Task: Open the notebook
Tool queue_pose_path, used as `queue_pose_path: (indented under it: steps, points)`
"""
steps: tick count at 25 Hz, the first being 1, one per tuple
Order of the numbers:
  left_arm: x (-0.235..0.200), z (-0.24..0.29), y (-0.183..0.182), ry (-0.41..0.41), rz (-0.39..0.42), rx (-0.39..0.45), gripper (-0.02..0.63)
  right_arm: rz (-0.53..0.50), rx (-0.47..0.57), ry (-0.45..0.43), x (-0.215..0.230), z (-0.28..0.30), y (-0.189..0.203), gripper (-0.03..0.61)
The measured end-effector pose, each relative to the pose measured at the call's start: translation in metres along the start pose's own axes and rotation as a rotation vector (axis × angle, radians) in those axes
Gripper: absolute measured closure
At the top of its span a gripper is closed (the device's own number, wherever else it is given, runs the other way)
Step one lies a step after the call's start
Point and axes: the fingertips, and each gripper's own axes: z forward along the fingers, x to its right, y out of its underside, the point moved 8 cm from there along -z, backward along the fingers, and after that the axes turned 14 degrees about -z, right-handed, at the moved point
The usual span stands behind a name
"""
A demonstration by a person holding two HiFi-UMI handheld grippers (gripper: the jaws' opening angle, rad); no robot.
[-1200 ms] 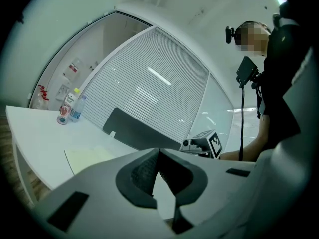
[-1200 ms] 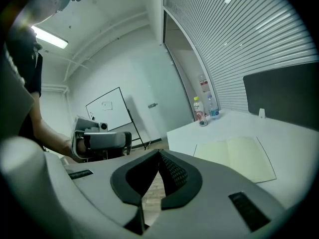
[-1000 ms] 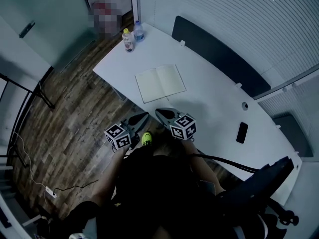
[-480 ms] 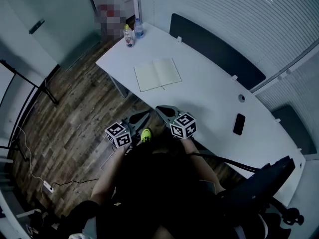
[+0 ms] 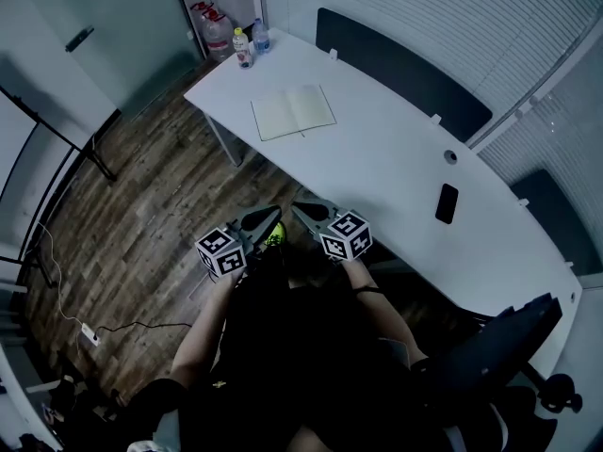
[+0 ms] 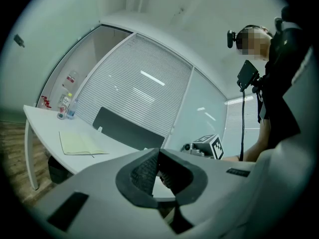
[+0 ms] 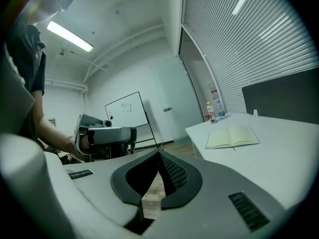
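Hazards, judged from the present layout: the notebook (image 5: 293,113) lies flat on the white table (image 5: 396,158) with its pale pages already facing up, toward the end where two bottles (image 5: 244,48) stand at the corner, and close to the table's front edge. The opening looks done, so the main risk is undoing it. If you come in with pressed-together tips and nudge a cover, the book could slide off that edge onto the wooden floor (image 5: 141,215). Catch a loose leaf and you could crease it or flip the book closed. A wide sweep at that end could also tip the bottles. The dark phone (image 5: 447,202) lies well apart from the notebook, nearer your right side, and is in danger only if you lean across the table there. Tools: your left gripper (image 6: 158,151) has its jaws pressed together at the tips, with nothing between the ribbed pads; it touches nothing and hangs over the floor, off the table. Your right gripper (image 7: 159,153) is likewise closed tip to tip and empty, with bare floor showing through the gap below the pads. Both are held near each other in front of your body, well apart from the notebook, and neither is within reach of it.
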Motion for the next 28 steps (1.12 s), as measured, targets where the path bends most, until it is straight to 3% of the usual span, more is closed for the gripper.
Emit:
queue_pose_path:
  steps: [11,28]
  points:
    - [0.056,-0.033,0.031,0.004,-0.002,0.033,0.603,0.011,0.020,0.004,-0.053,-0.031,0.001,0.584]
    - [0.059,-0.043,0.018,0.044,-0.041,0.055,0.603,-0.053,-0.031,0.010,-0.075,-0.028,-0.020,0.588]
